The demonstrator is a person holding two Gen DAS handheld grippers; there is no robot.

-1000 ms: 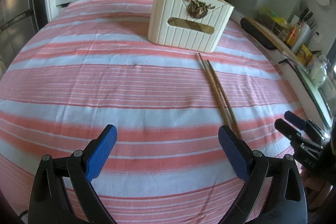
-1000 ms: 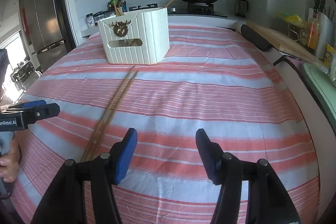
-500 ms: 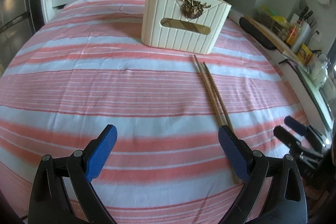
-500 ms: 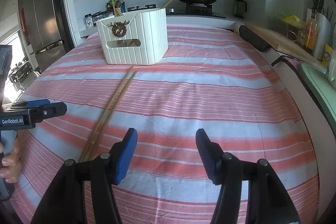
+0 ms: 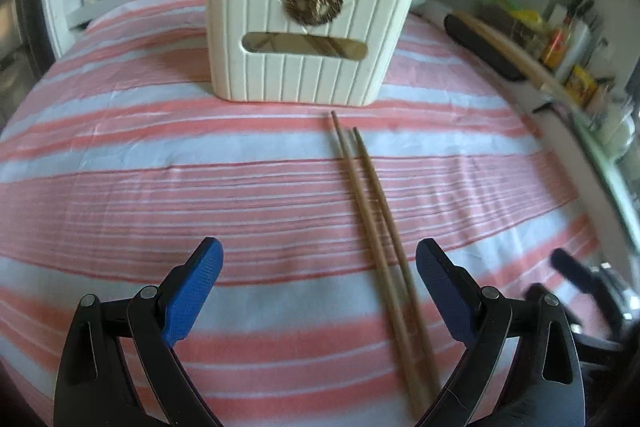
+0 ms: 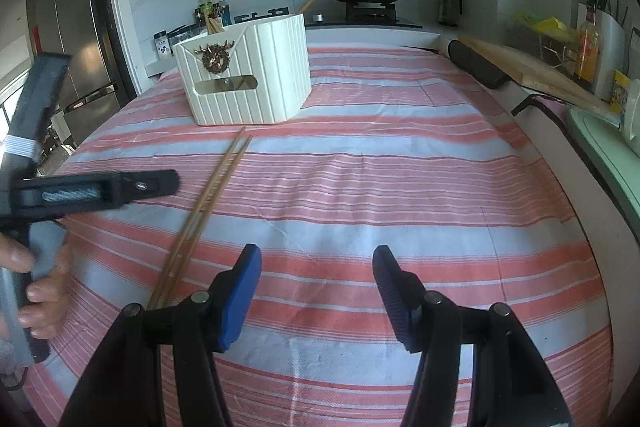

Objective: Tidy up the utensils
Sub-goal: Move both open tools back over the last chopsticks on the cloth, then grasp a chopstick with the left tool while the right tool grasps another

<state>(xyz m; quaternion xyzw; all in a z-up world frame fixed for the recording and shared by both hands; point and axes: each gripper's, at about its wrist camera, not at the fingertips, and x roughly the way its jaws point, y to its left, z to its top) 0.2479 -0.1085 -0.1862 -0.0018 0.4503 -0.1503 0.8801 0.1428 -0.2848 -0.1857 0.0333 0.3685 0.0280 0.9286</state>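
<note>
Left gripper [image 5: 318, 281], jaws spread and nearer, is straddling chopsticks [image 5: 372, 211] lying lengthwise toward holder [image 5: 308, 27]; right gripper [image 6: 316, 285] spread, empty.

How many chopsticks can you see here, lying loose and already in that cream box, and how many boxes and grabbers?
Loose brown wooden chopsticks on the striped cloth: 2
Chopstick ends poking from the box: 3, possibly more hidden
Ribbed cream plastic box: 1
Blue-padded grippers: 2, left and right, both open
Total: 8
</note>
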